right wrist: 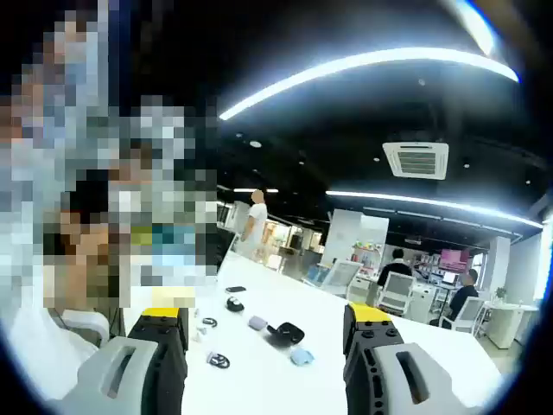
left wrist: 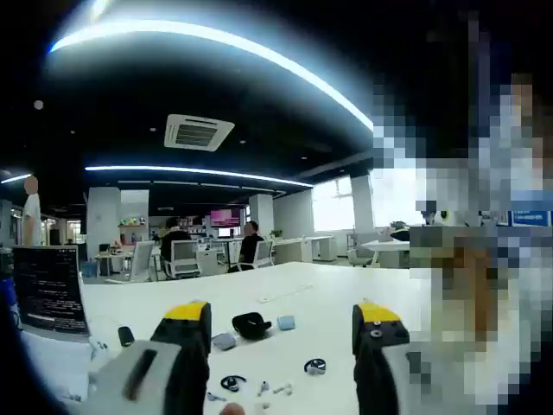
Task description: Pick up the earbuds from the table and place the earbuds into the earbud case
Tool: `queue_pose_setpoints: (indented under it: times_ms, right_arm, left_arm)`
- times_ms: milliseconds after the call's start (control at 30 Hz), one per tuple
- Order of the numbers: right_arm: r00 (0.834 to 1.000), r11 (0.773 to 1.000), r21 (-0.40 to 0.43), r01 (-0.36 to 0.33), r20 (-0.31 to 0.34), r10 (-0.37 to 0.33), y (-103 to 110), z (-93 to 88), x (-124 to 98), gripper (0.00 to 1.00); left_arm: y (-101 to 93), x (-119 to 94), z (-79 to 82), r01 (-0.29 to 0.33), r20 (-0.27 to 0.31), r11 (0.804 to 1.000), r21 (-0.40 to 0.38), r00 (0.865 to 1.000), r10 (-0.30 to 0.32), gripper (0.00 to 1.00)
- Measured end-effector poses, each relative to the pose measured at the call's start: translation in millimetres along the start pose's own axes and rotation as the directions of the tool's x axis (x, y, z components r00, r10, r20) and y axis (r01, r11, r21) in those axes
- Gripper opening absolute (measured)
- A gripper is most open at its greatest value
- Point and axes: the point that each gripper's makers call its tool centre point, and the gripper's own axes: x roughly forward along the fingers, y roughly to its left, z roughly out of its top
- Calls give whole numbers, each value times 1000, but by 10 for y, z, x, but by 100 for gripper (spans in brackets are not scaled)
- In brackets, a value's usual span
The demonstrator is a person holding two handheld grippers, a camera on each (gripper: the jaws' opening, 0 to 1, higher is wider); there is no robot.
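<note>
A black earbud case (left wrist: 251, 324) lies open on the white table (left wrist: 328, 294), also seen as the case (right wrist: 285, 333) in the right gripper view. Two black earbuds lie in front of it: one (left wrist: 232, 381) near my left jaw, one (left wrist: 314, 367) further right. The right gripper view shows a black earbud (right wrist: 218, 360) and a smaller one (right wrist: 208, 322). My left gripper (left wrist: 283, 311) is open above the table with nothing between its jaws. My right gripper (right wrist: 266, 313) is open too and holds nothing.
A light blue pad (left wrist: 286, 322) and a grey one (left wrist: 224, 341) flank the case; small white bits (left wrist: 263, 389) lie near the earbuds. A dark screen (left wrist: 47, 290) stands at the left table edge. People sit at desks (left wrist: 251, 246) in the background.
</note>
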Motion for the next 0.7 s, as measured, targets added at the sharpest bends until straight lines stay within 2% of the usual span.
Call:
queue_pose_setpoints:
  times_ms: [267, 700]
  right_arm:
    - [1000, 1000, -5, -2, 5, 2, 14, 18, -7, 70]
    - [1000, 1000, 1, -13, -16, 13, 15, -51, 54, 70]
  left_arm:
    - [-7, -4, 11, 1, 4, 1000, -1, 1000, -1, 67]
    - [12, 39, -39, 2, -9, 1000, -7, 1000, -2, 65]
